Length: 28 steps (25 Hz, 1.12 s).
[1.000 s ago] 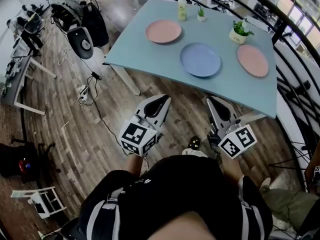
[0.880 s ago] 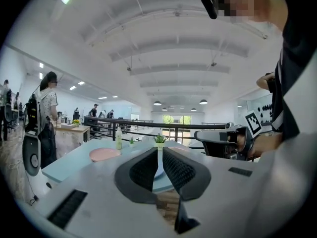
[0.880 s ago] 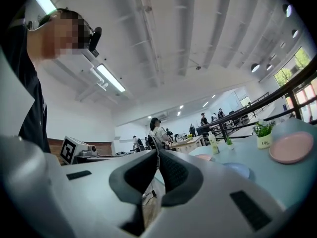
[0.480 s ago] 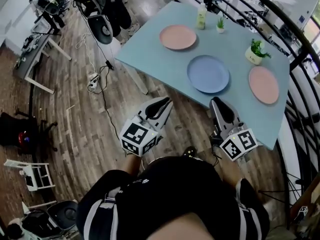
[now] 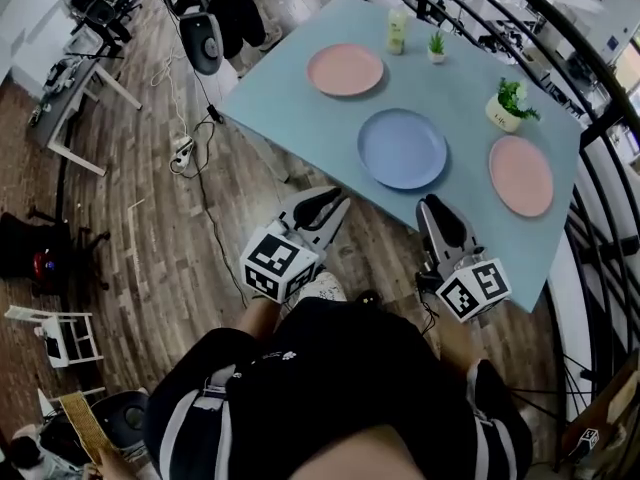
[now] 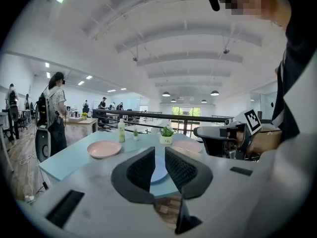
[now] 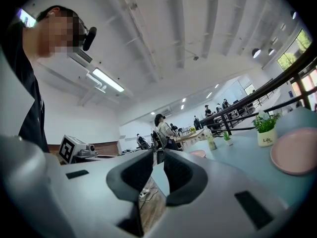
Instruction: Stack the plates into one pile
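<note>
Three plates lie apart on the light blue table [image 5: 460, 98]: a pink plate [image 5: 345, 69] at the far left, a blue plate [image 5: 402, 148] in the middle and a second pink plate [image 5: 521, 175] at the right. My left gripper [image 5: 338, 200] hangs over the floor just short of the table's near edge and points toward the blue plate [image 6: 159, 174]. Its jaws have just been opening and stand a slit apart, with nothing between them. My right gripper [image 5: 430, 206] is at the near edge, right of the left one. A narrow gap shows between its jaws, which hold nothing.
A bottle [image 5: 397, 30] and a small plant [image 5: 436, 44] stand at the table's far edge, and a potted plant [image 5: 506, 103] between the blue and right pink plates. A black railing [image 5: 590, 88] runs behind the table. Cables and a power strip [image 5: 181, 150] lie on the wooden floor at the left.
The person has stepped toward the table, so both grippers have gone from over open floor to the table's near edge. The plates have not moved.
</note>
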### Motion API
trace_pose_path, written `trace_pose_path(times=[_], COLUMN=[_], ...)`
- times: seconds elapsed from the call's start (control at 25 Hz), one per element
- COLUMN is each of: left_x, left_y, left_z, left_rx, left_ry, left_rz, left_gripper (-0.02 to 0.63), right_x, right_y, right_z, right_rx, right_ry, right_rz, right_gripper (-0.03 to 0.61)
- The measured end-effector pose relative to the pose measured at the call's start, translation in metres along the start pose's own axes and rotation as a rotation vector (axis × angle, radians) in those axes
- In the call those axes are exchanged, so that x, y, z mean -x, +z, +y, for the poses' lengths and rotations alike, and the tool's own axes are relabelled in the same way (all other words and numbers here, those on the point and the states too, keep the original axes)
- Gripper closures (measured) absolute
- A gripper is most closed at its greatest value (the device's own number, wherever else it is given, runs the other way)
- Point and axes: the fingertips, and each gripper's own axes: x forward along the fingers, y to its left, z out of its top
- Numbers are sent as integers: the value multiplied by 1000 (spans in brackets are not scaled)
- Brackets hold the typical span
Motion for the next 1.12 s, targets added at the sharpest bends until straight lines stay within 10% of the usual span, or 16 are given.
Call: trace_pose_path(times=[1.12], left_x=[-101], left_y=[-52], left_z=[120], left_rx=[121], left_ry=[41], left_rz=[189], left_gripper=[499], right_x=[-78], right_y=[-40], right_z=[-134], right_rx=[-48], right_ry=[-164], right_rz=[210], right_gripper=[440])
